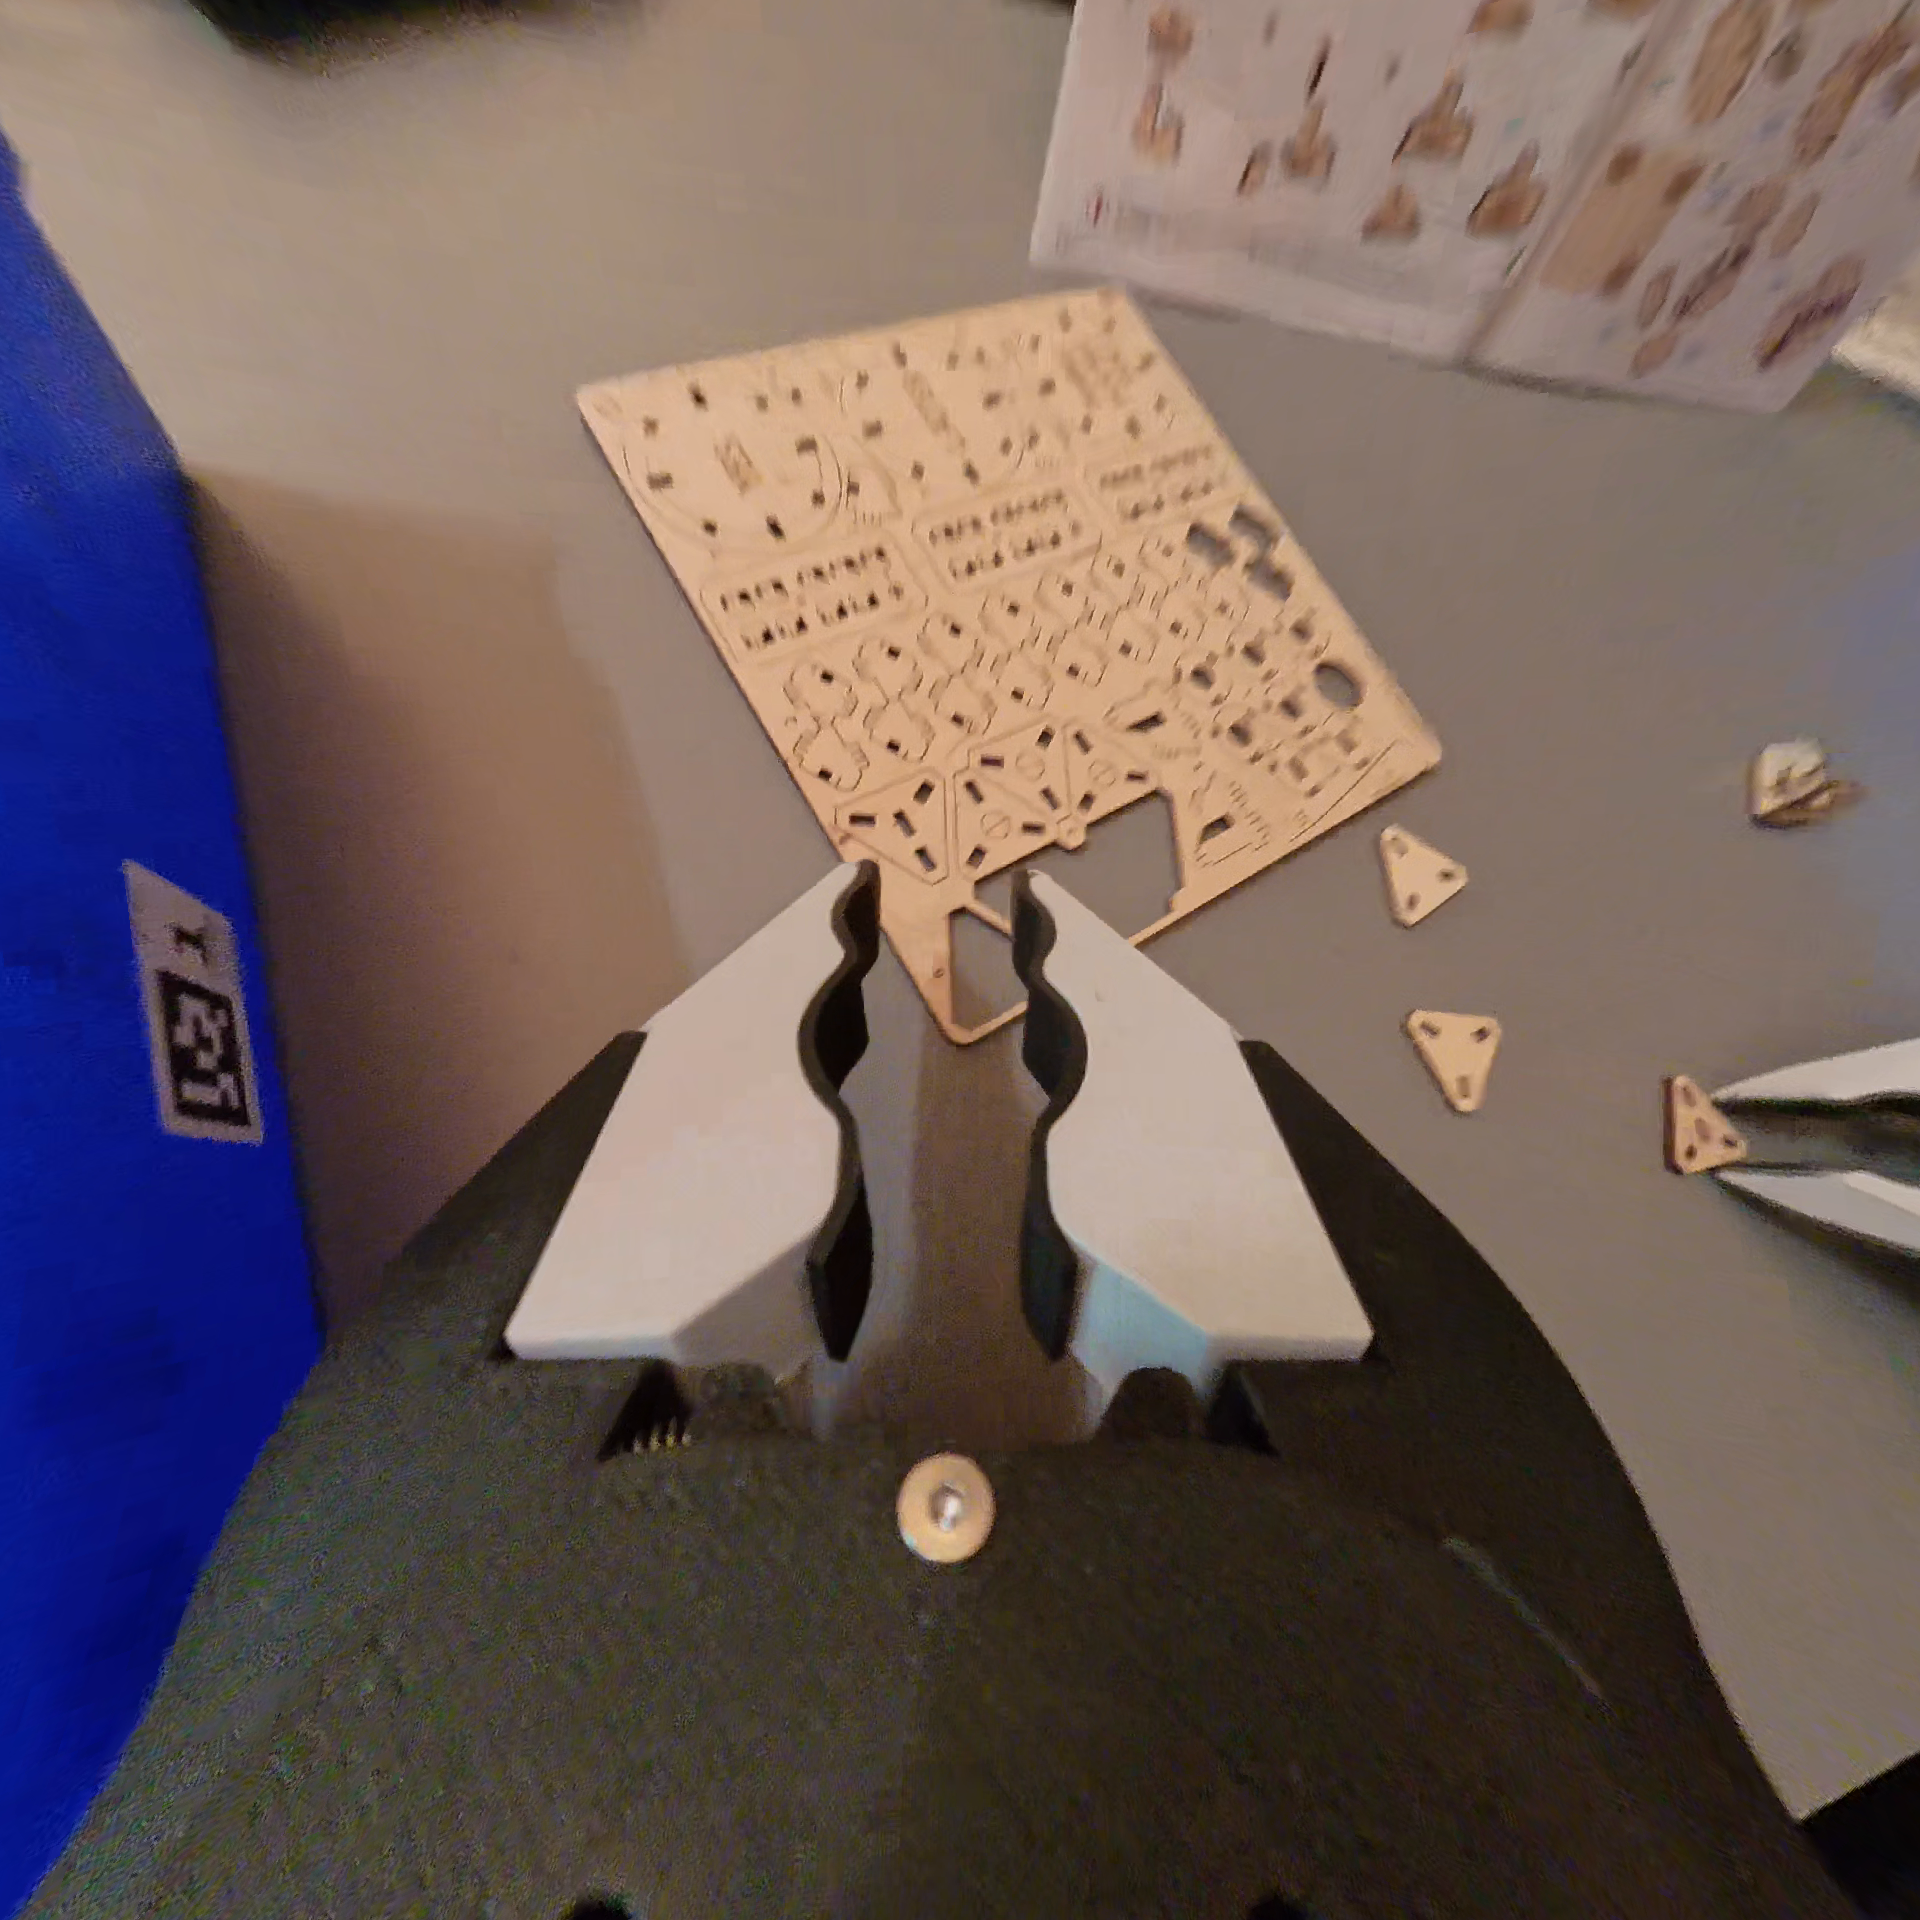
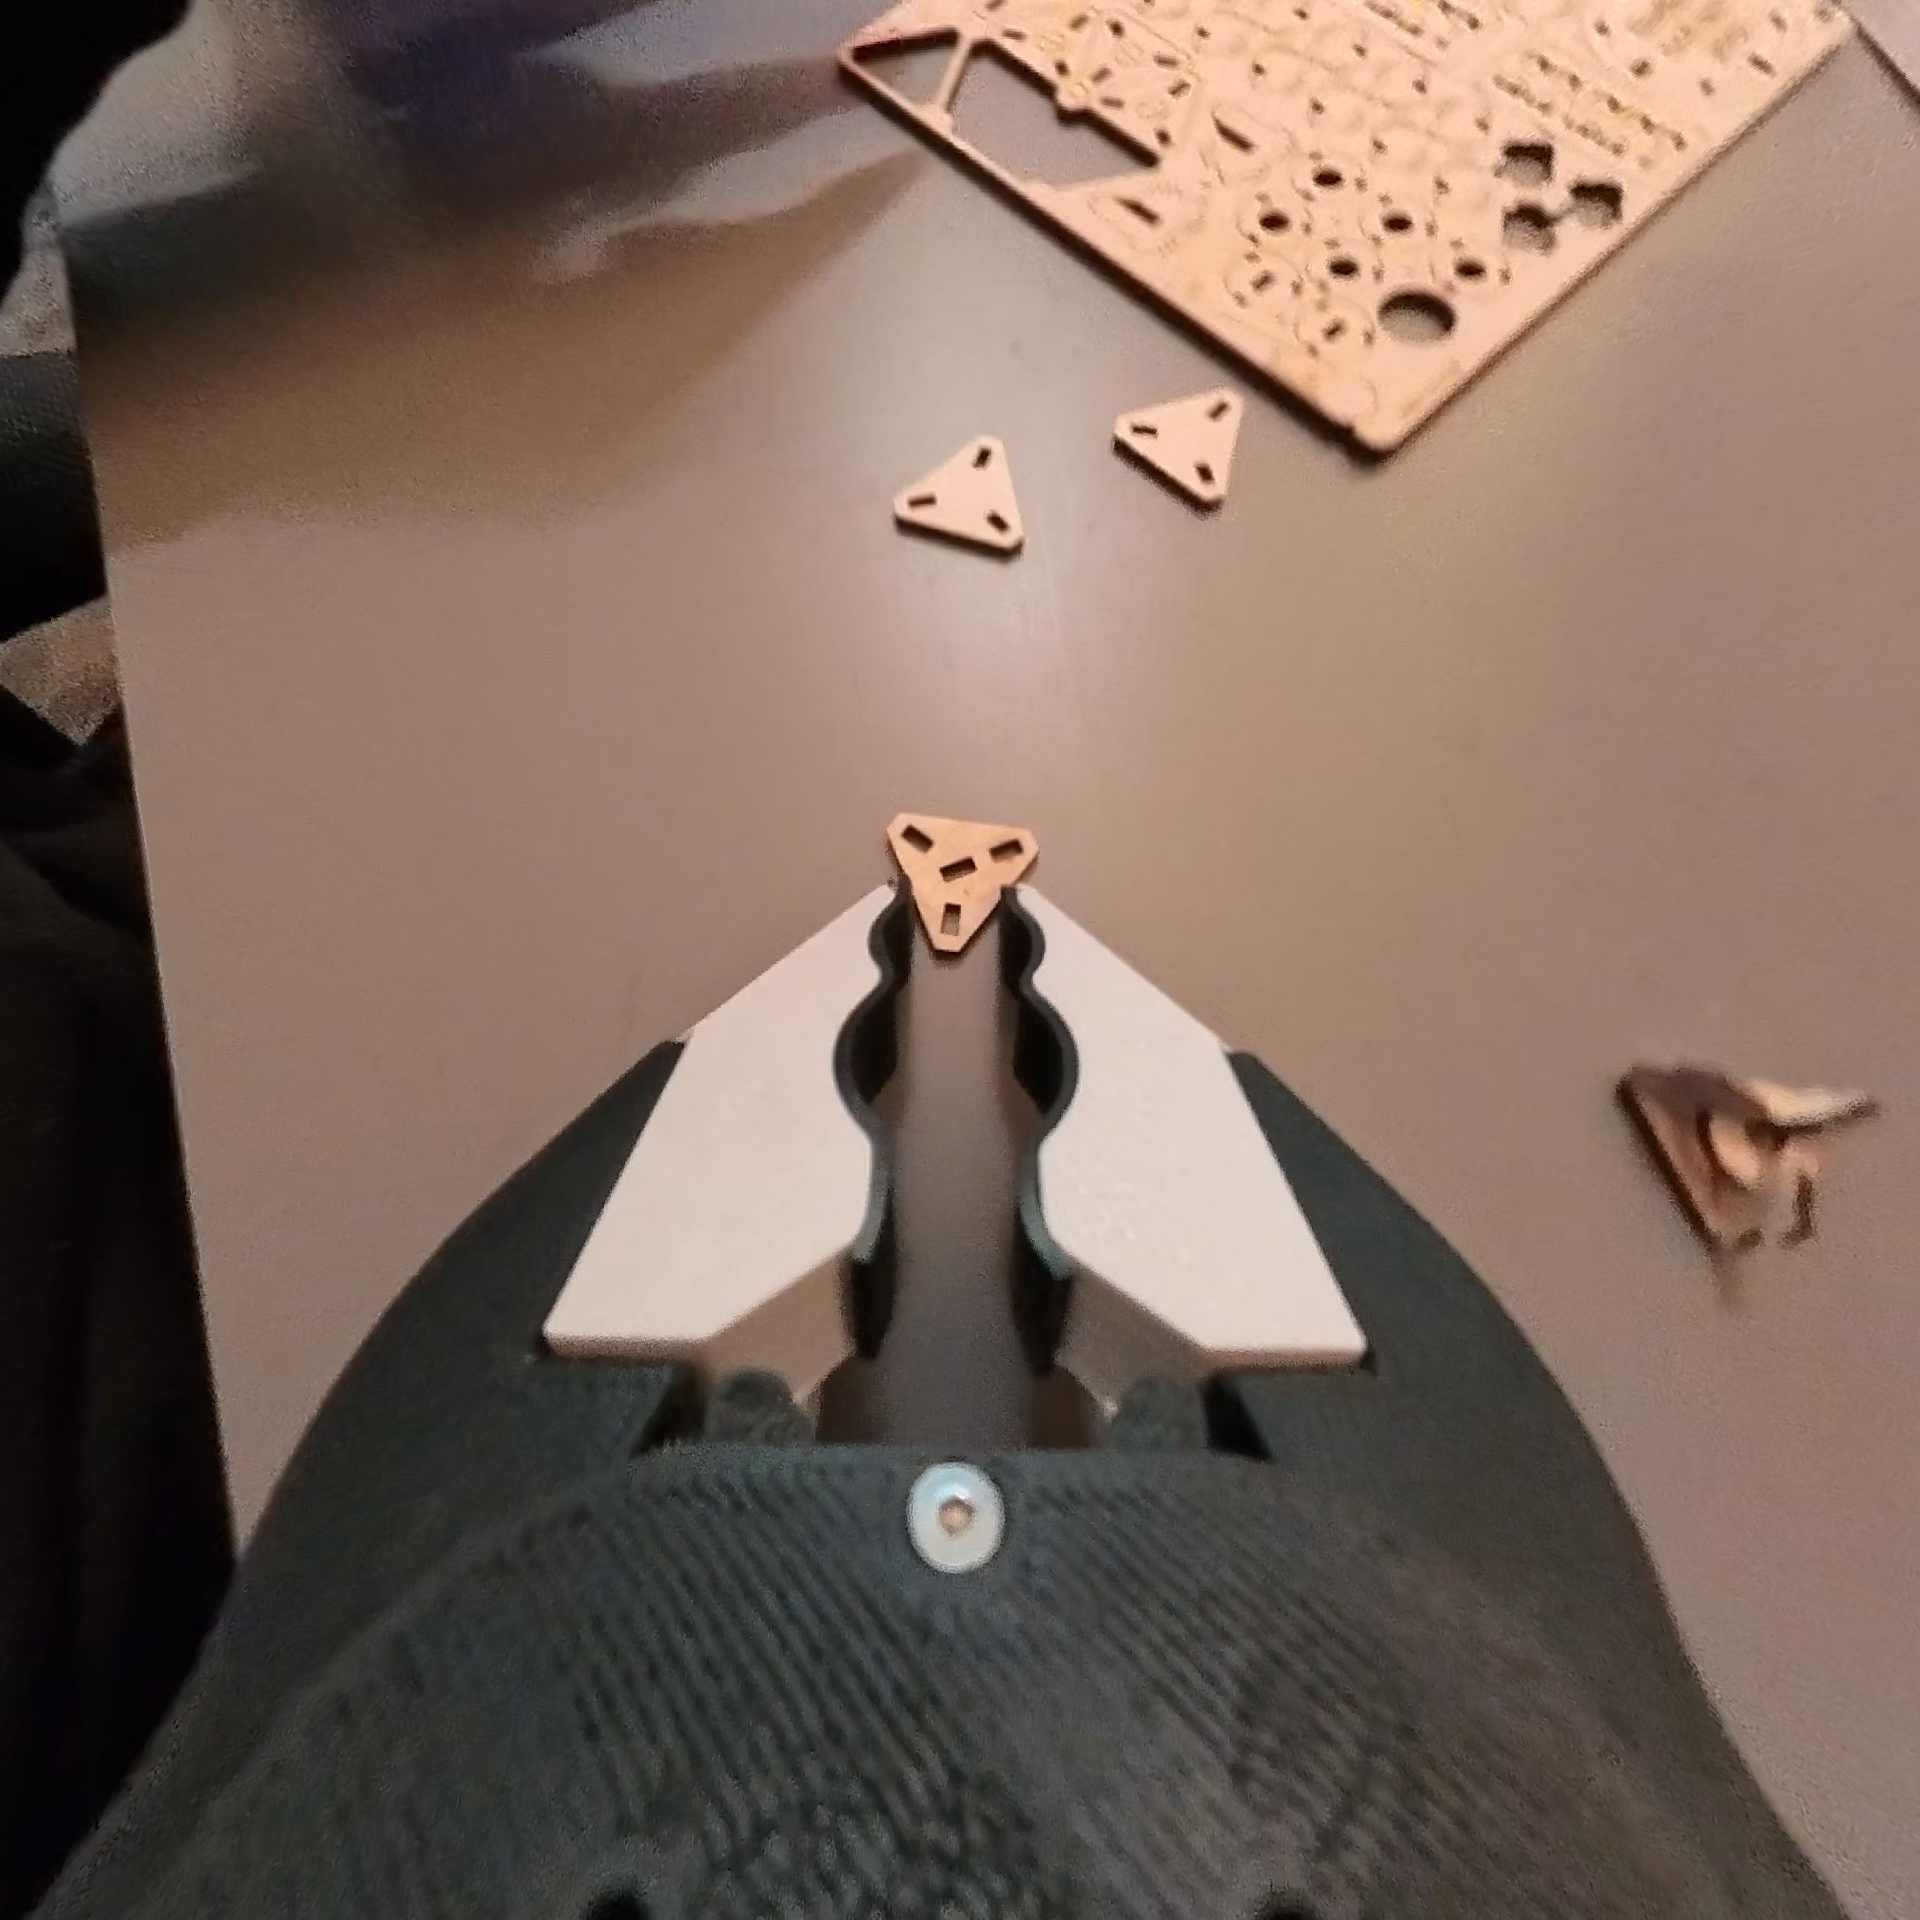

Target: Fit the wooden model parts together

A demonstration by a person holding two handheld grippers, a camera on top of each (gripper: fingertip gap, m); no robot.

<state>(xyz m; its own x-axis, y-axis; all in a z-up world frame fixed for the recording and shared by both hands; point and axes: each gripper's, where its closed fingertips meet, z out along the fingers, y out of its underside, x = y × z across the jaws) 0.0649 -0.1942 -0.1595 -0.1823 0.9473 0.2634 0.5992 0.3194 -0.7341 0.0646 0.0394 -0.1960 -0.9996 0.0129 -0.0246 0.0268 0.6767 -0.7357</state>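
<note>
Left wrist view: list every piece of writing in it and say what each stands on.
White tag on the blue fabric: bold dark characters, which I do not copy out.
Wooden sheet: rows of engraved marks, too blurred to read.
Printed paper sheet: too blurred to read.

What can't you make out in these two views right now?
- Left wrist view: printed sheet blurred and cut off by the top and right edges.
- Right wrist view: small wooden assembly smeared; shape unclear.
- Right wrist view: left gripper only a blur at top left.
</note>
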